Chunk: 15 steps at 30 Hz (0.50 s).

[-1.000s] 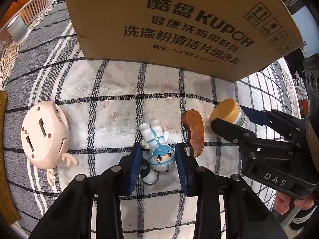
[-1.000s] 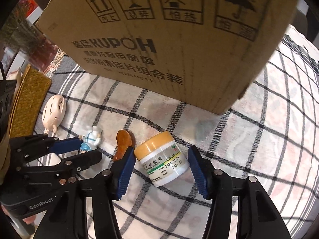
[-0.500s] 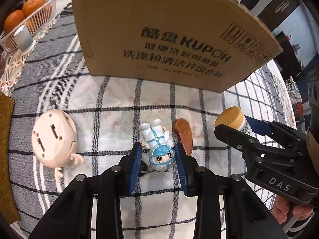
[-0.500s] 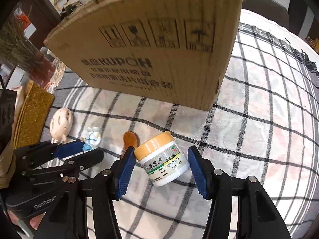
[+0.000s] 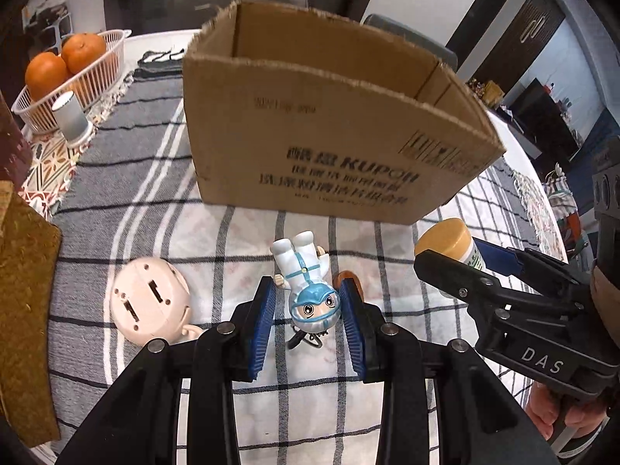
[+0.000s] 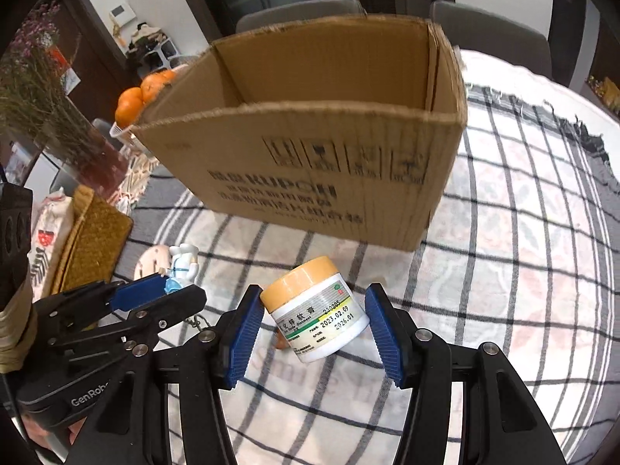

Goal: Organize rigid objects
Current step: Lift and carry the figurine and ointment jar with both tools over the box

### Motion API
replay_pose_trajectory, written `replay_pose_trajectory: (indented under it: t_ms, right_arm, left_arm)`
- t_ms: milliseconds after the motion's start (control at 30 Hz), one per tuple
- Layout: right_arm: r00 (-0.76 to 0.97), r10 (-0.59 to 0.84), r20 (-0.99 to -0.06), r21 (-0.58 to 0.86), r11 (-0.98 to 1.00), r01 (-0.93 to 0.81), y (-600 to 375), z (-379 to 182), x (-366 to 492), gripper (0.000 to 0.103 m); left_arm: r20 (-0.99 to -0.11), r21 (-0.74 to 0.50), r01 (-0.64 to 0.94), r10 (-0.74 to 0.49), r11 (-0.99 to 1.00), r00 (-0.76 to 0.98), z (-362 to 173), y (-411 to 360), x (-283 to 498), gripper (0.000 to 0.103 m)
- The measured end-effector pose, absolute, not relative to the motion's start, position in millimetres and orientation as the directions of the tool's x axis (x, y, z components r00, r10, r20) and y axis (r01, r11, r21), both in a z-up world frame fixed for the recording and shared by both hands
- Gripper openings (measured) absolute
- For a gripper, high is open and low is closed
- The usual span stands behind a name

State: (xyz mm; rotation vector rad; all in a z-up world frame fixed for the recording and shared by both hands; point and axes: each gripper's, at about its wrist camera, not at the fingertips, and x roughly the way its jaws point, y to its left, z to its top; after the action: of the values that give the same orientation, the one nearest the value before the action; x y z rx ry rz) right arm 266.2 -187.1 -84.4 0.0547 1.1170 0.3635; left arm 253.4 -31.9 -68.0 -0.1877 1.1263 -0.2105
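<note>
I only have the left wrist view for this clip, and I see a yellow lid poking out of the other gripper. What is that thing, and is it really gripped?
Observer: In the right wrist view it is a white jar with a printed label. It sits tilted between the blue pads of the right gripper, which press on its sides.
Operator: Is it off the cloth?
Observer: It looks so. The jar hangs between the pads, with the checked cloth beneath it.
Operator: How does my toy figure look from there?
Observer: The toy figure sticks out past the left gripper, and a short chain dangles below it.
</note>
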Motion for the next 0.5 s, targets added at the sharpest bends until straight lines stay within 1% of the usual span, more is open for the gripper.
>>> replay_pose_trajectory:
  t_ms: [100,167,500]
  right_arm:
    - [0.411,0.313,-0.857,0.218,0.940,-0.262,-184.0,-73.9,263.9,0.055]
    - [0.424,0.314,-0.849,0.216,0.940,-0.264,-181.8,-67.5,262.9,0.055]
    - [0.474,0.348,-0.809,0.253,0.934,-0.254,-182.8,-45.2,260.7,0.055]
  left_arm:
    - [-0.861,-0.259,0.079,-0.267,0.963,0.432,-59.9,-29.0,252.2,0.033]
    - [-0.856,-0.263,0.085,-0.273,0.961,0.439,-54.9,-28.4,251.5,0.026]
    - [-0.812,-0.242,0.115,-0.266,0.964,0.520,-27.9,-27.0,245.0,0.026]
